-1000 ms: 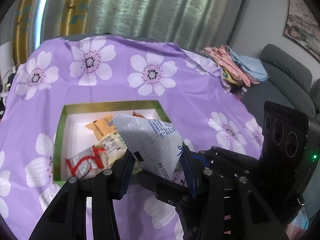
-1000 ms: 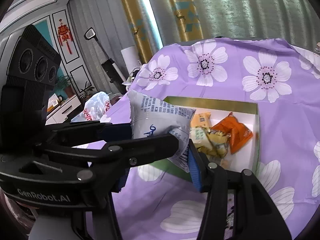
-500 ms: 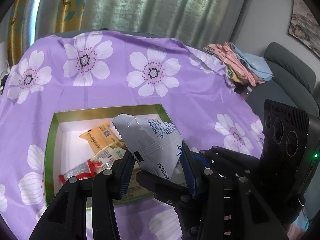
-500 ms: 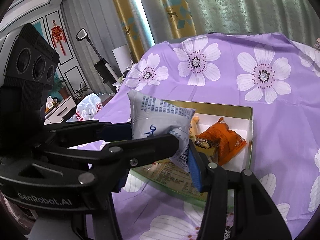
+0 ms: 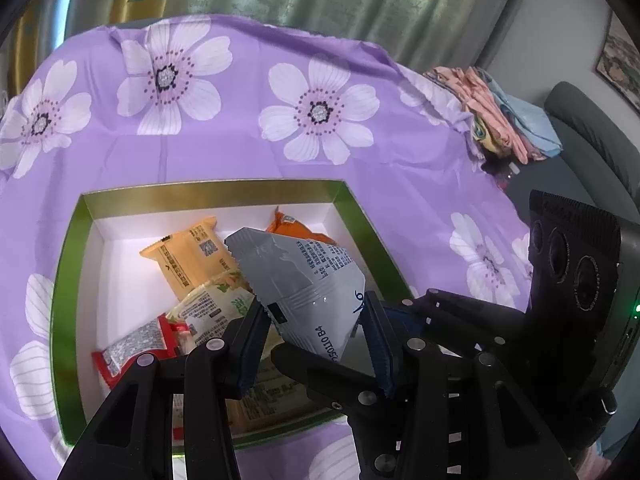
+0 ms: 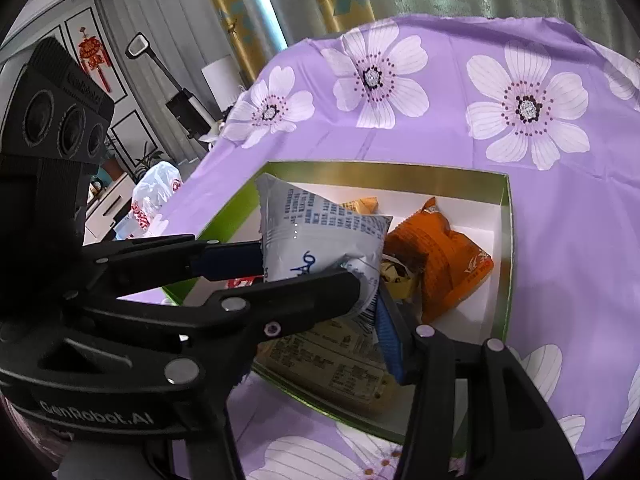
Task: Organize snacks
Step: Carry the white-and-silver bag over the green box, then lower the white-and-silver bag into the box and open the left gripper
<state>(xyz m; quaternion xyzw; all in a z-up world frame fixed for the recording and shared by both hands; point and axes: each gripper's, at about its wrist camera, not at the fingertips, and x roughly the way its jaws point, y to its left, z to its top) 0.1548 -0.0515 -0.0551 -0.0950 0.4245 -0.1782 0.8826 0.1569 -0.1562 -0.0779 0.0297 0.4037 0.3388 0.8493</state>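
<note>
A silver snack packet with blue print is held over the green-rimmed white box. Both grippers clamp it: my left gripper is shut on its lower part, and my right gripper is shut on its other end, crossing the left gripper's fingers. Under it in the box lie a yellow packet, an orange packet, a green-and-white packet, a red packet and a flat beige packet.
The box sits on a table with a purple flowered cloth. Folded clothes lie at its far right edge, beside a grey sofa. A white plastic bag and furniture stand off the table's left side.
Both grippers have carried the silver packet forward and down, from before the box's near edge to over its inside. The grip on it is unchanged.
</note>
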